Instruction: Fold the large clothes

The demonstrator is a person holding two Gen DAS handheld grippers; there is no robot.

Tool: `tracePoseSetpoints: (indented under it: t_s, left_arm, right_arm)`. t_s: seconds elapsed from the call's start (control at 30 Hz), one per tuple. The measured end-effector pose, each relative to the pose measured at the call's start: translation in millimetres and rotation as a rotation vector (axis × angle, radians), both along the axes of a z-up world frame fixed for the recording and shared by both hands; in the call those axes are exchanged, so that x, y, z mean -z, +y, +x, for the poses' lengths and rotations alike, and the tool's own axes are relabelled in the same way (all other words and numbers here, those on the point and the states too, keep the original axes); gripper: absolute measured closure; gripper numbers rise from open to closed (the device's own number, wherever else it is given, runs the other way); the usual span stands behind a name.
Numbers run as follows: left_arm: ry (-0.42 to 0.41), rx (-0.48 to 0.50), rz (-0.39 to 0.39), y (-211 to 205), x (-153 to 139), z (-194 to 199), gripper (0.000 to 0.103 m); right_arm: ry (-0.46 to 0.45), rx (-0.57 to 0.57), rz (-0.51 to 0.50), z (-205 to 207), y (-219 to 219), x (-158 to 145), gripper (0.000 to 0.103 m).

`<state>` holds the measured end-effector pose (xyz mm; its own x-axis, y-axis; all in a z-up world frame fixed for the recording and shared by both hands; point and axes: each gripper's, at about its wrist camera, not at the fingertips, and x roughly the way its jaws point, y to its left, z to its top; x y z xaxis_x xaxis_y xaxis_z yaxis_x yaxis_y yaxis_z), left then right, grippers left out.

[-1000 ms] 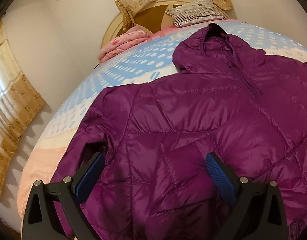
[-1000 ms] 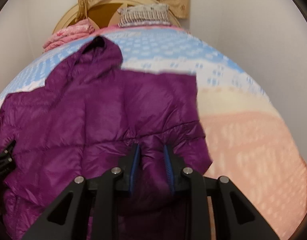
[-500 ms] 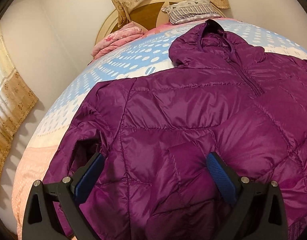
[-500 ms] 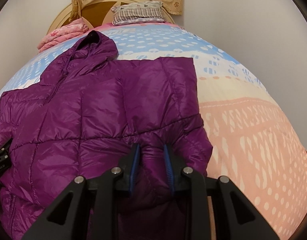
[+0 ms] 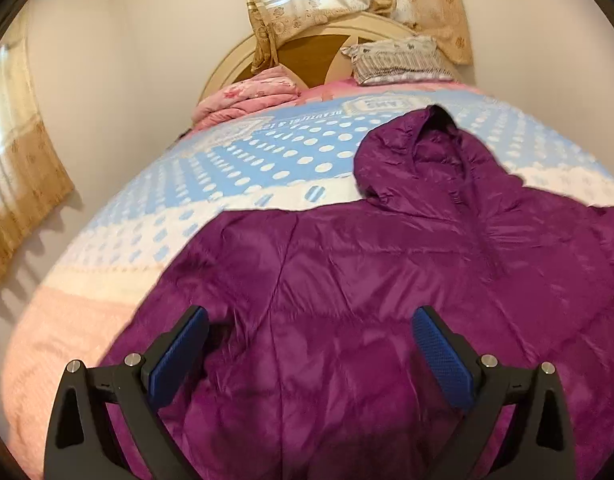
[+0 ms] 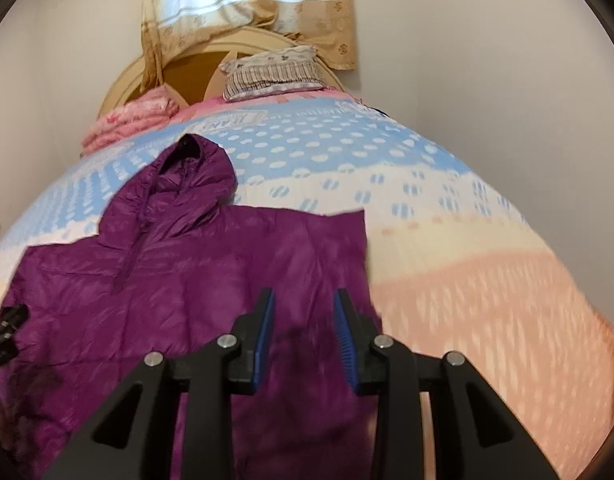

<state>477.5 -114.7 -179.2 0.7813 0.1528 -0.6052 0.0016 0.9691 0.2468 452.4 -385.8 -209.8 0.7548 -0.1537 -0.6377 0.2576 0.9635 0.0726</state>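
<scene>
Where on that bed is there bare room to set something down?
Bare bedspread lies right of the purple jacket, out to the wall. Another bare patch runs from its hood toward the pink folded blanket. The headboard end is crowded by that blanket and the striped pillow.

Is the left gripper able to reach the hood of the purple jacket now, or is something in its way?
Probably yes. The left gripper is open and holds nothing, and only the flat jacket lies between it and the hood. It must move forward.
</scene>
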Motion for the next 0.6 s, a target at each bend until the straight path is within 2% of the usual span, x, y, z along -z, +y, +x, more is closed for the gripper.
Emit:
tracePoseSetpoints:
  t_s: [0.07, 0.13, 0.17, 0.23, 0.33, 0.4, 0.47, 0.53, 0.6]
  left_arm:
    - [0.017, -0.015, 0.051, -7, 13, 13, 0.001]
    - [0.089, -0.027, 0.086, -10, 36, 29, 0.001]
    - [0.129, -0.028, 0.089, -9, 47, 36, 0.001]
    - [0.123, -0.029, 0.066, -7, 49, 36, 0.001]
    - [0.127, -0.023, 0.087, -9, 48, 37, 0.001]
    - [0.128, -0.038, 0.063, -2, 37, 33, 0.001]
    - [0.093, -0.046, 0.004, 9, 20, 19, 0.001]
    - [0.062, -0.037, -0.042, 19, 2, -2, 0.001]
    - [0.058, -0.026, -0.069, 19, 2, -14, 0.001]
  right_arm:
    - [0.074, 0.000, 0.011, 20, -4, 17, 0.068]
    - [0.166, -0.016, 0.003, 35, -5, 42, 0.068]
    - [0.166, -0.019, 0.008, 35, -3, 47, 0.068]
    - [0.154, -0.015, -0.010, 33, -1, 47, 0.068]
    - [0.177, -0.011, -0.017, 34, 0, 42, 0.068]
    - [0.167, 0.017, -0.034, 24, 5, 26, 0.064]
    - [0.140, -0.014, -0.013, 8, 19, 9, 0.046]
    - [0.111, -0.078, 0.000, -10, 43, -2, 0.037]
    - [0.099, -0.144, -0.030, -23, 72, 0, 0.036]
